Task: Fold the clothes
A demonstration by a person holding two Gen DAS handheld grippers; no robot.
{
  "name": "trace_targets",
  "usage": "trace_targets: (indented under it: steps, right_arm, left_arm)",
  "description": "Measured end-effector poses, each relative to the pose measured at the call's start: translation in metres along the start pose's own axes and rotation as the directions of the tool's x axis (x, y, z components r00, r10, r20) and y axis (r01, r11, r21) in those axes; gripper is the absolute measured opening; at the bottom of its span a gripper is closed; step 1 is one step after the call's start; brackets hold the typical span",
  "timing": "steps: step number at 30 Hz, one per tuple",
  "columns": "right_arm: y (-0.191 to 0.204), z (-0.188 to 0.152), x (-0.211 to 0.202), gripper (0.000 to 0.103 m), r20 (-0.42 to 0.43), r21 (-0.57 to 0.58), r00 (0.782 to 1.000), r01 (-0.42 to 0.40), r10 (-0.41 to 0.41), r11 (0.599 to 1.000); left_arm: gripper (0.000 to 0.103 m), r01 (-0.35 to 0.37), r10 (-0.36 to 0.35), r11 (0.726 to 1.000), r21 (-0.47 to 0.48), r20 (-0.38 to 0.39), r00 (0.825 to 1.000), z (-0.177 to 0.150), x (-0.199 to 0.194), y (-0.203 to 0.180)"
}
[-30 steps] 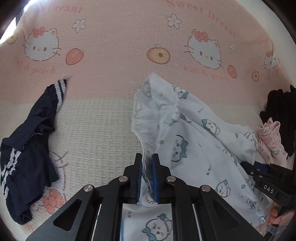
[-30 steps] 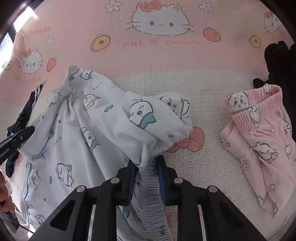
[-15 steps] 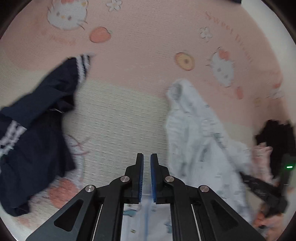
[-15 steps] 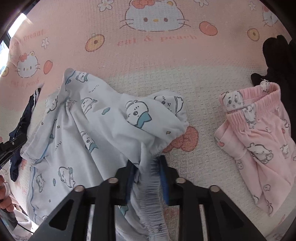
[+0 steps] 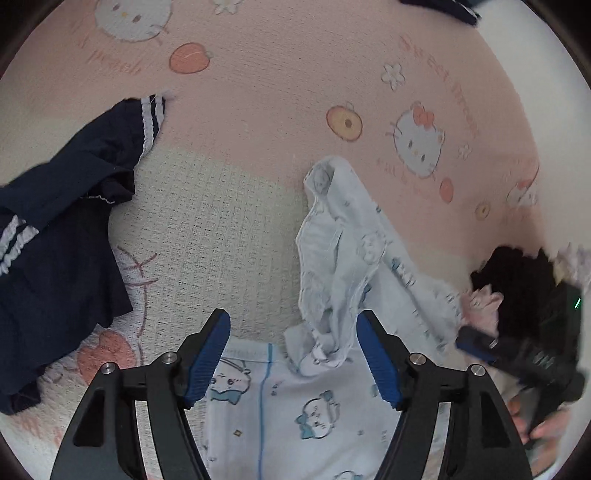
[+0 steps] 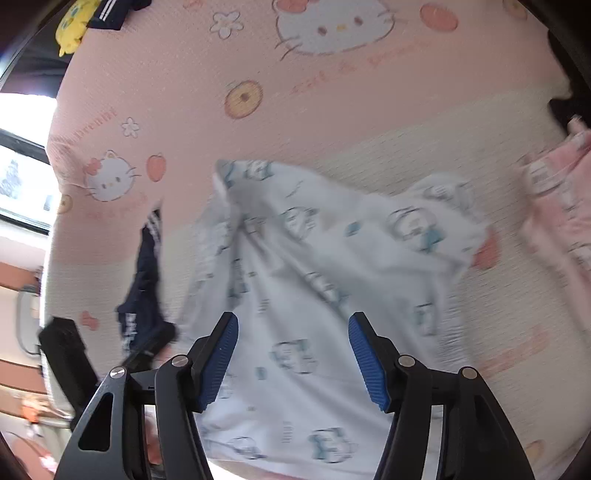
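Left gripper (image 5: 292, 350) first: both blue-padded fingers (image 5: 207, 358) are spread wide, and nothing is pinched between them. In the gap sits the near end of the white printed garment (image 5: 343, 266), a bunched lump of it lying closer to the right finger than the left; whether the cloth touches that pad, I cannot tell.

Over to the right gripper (image 6: 291, 354): same story, two blue fingers (image 6: 218, 362) splayed wide apart, empty, with the white printed garment (image 6: 314, 266) spread out under and beyond them.

Now the count. One white garment with small blue cartoon figures, and it lies on the pink and cream bedspread (image 5: 229, 229). In the left wrist view it runs as a long rumpled ridge, its far tip pointing away toward the pink band, its near end fanning out flat beneath the gripper with a blue seam line running along it. In the right wrist view the long axis goes from the upper left tip down toward the camera, with a fold billowing off to the right.

One navy garment (image 5: 59, 251) with white stripes lies well apart to the left. One pink printed garment (image 6: 557, 206) sits at the right edge, near the white one but whether they touch is lost in blur. One black garment (image 5: 517, 273) lies beyond it. One yellow plush toy (image 6: 74, 26) sits at the far top corner.

Two grippers, four fingers, all open.
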State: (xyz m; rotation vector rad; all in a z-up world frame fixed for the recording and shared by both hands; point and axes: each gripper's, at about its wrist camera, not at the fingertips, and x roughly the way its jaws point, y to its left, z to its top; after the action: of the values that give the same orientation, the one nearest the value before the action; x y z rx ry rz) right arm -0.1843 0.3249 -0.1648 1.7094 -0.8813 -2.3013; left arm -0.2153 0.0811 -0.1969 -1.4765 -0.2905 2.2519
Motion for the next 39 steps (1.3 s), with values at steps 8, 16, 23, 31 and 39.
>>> trace_targets:
  steps: [8,16,23,31,39]
  right_arm:
    - [0.045,0.005,0.042,0.062,-0.084,0.005,0.993,-0.085,0.086,0.996]
    - [0.065,0.015,0.074,0.062,-0.160,0.061,0.981,-0.096,0.105,0.993]
    - [0.067,0.012,0.089,0.062,-0.198,0.113,0.974,-0.087,0.108,0.990]
    - [0.054,0.009,0.109,0.050,-0.197,0.176,0.973,-0.090,0.124,0.980]
    - [0.064,0.005,0.116,0.031,-0.202,0.103,0.975,-0.077,0.097,0.992]
  left_arm:
    - [0.069,-0.018,0.011,0.984,0.179,0.037,0.999,-0.013,-0.005,-0.014]
    - [0.069,-0.041,0.030,0.961,0.273,0.044,0.999,-0.014,-0.003,-0.016]
    - [0.069,0.002,-0.002,0.955,0.296,-0.001,1.000,-0.012,0.003,-0.017]
    - [0.069,-0.002,0.001,0.944,0.330,0.003,1.000,-0.018,0.022,-0.027]
    - [0.034,0.016,-0.015,0.963,0.269,-0.006,1.000,-0.016,0.038,-0.018]
